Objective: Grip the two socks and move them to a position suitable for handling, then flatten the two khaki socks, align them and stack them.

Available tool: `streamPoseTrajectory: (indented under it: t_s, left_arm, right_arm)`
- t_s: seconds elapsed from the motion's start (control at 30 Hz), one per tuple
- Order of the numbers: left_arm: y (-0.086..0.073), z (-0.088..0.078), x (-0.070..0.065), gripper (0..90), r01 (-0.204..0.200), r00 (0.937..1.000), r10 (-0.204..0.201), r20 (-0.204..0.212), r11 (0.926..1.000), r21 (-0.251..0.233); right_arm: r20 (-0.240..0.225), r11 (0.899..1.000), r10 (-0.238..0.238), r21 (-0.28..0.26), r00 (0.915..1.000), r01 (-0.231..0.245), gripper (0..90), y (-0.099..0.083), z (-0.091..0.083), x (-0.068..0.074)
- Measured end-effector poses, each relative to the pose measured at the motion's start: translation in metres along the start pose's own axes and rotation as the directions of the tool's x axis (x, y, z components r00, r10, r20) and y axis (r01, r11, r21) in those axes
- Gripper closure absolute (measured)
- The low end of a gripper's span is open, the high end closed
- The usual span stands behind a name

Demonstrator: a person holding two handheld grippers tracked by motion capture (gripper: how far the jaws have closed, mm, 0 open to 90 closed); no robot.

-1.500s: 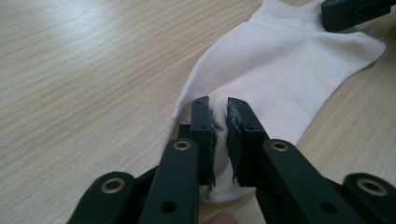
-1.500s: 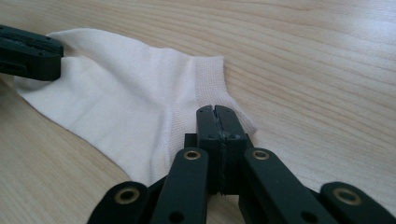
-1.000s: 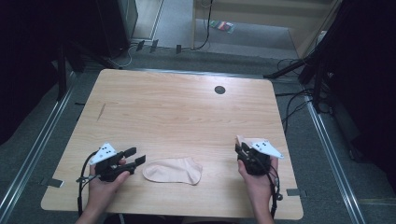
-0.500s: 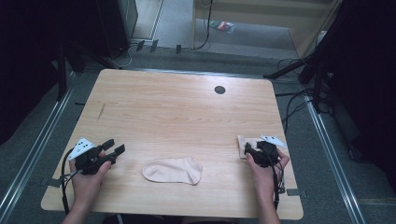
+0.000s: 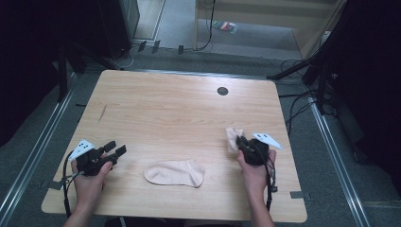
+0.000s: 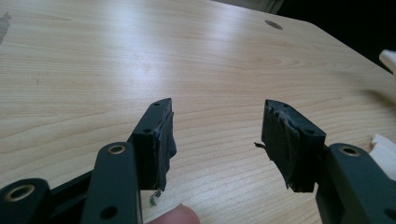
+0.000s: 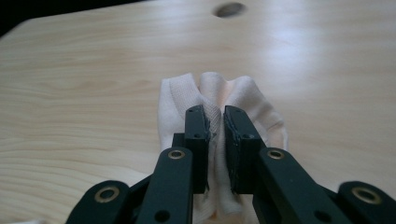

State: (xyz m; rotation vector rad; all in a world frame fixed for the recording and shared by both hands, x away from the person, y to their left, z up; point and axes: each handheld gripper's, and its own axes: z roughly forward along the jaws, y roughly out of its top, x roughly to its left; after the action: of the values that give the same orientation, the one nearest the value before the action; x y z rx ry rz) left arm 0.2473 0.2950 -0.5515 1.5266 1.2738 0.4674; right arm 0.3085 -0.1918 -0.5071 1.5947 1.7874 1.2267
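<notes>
Between the right gripper's [image 7: 215, 135] nearly closed jaws a bunched sock [image 7: 219, 93] is being pinched; keeping that squeeze firm seems wise, while the left gripper [image 6: 217, 128] is gaping empty.

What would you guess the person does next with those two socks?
Probably carry the bunched sock, pinched in the right gripper, over toward the flat sock to pair them. The left gripper is open with nothing between its jaws, so it could hold that one down.

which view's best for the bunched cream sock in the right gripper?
Right gripper view: the bunched cream sock sits close up, its folds pinched between the right gripper jaws. The high view shows it small, partly behind that gripper, apart from the flat cream sock. The left gripper view has pale bits at its right edge, unclear which sock.
</notes>
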Motion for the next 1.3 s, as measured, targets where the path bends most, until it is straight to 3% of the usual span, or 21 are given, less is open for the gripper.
streamPoseTrajectory:
  t_s: [0.03,0.07,0.1,0.13,0.17,0.3,0.33,0.37,0.5,0.57,0.6,0.63,0.77,0.93,1.13,1.2,1.3]
  left_arm:
    - [0.000,0.000,0.000,44.7,0.000,1.0000,0.000,0.000,1.0000,0.000]
    - [0.000,0.000,0.000,44.7,-0.002,1.0000,0.002,0.000,1.0000,0.000]
    - [-0.001,0.000,-0.001,44.6,-0.013,0.9999,0.013,0.002,0.9999,0.008]
    - [-0.001,0.000,-0.001,44.5,-0.013,0.9999,0.013,0.002,0.9999,0.008]
    - [-0.001,0.000,-0.002,44.5,-0.019,0.9998,0.019,0.000,0.9998,0.009]
    - [-0.001,0.000,-0.002,44.5,-0.020,0.9998,0.020,0.000,0.9998,0.009]
    - [-0.001,0.001,-0.002,44.5,-0.017,0.9998,0.017,-0.002,0.9998,0.009]
    - [-0.001,0.001,-0.002,44.5,-0.016,0.9999,0.016,-0.002,0.9998,0.009]
    - [-0.001,0.002,-0.002,44.6,-0.012,0.9999,0.012,-0.005,0.9999,0.006]
    - [-0.001,0.002,-0.002,45.9,-0.016,0.9999,0.016,-0.003,0.9999,0.005]
    - [-0.001,0.002,-0.002,45.9,-0.018,0.9998,0.018,-0.001,0.9998,0.004]
    - [-0.001,0.002,-0.003,47.5,-0.028,0.9996,0.028,-0.003,0.9996,0.011]
    - [-0.001,0.004,-0.006,47.8,-0.047,0.9988,0.047,-0.014,0.9988,0.017]
    - [-0.001,0.005,-0.008,49.5,-0.055,0.9982,0.056,-0.022,0.9983,0.016]
    - [0.000,0.006,-0.008,48.8,-0.052,0.9983,0.053,-0.025,0.9984,0.022]
    - [0.000,0.006,-0.007,48.6,-0.050,0.9985,0.050,-0.022,0.9984,0.025]
    - [0.000,0.006,-0.007,48.5,-0.050,0.9985,0.050,-0.021,0.9984,0.027]
  right_arm:
    - [-0.030,1.000,-0.017,-0.002,0.9994,0.017,80.8,0.005,0.002,0.012]
    - [-0.030,1.000,-0.017,-0.002,0.9994,0.017,80.8,0.005,0.002,0.012]
    - [-0.085,0.999,-0.037,-0.001,0.9957,0.037,80.7,0.012,0.010,0.035]
    - [-0.085,0.999,-0.037,-0.001,0.9957,0.037,80.7,0.012,0.010,0.035]
    - [-0.133,0.998,-0.062,0.024,0.9891,0.066,80.5,0.015,0.025,0.058]
    - [-0.125,0.987,-0.123,0.083,0.9845,0.134,80.2,0.011,0.057,0.087]
    - [-0.125,0.987,-0.123,0.083,0.9845,0.134,80.2,0.011,0.057,0.087]
    - [-0.128,0.986,-0.106,0.116,0.9862,0.121,80.0,0.008,0.073,0.097]
    - [-0.138,0.988,-0.061,0.132,0.9885,0.080,78.7,0.004,0.088,0.109]
    - [-0.150,0.983,-0.074,0.156,0.9859,0.097,70.5,-0.001,0.096,0.115]
    - [-0.150,0.983,-0.074,0.156,0.9859,0.097,70.5,-0.001,0.096,0.115]
    - [-0.169,0.976,-0.074,0.189,0.9828,0.106,63.5,-0.005,0.101,0.117]
    - [-0.189,0.981,-0.059,0.170,0.9803,0.091,56.4,-0.004,0.099,0.115]
    - [-0.195,0.990,-0.068,0.105,0.9785,0.089,67.9,0.007,0.086,0.115]
    - [-0.211,0.988,-0.102,0.095,0.9721,0.124,73.0,0.016,0.082,0.118]
    - [-0.214,0.984,-0.106,0.121,0.9710,0.134,74.0,0.016,0.085,0.120]
    - [-0.249,0.968,-0.109,0.192,0.9623,0.159,74.2,0.011,0.095,0.126]
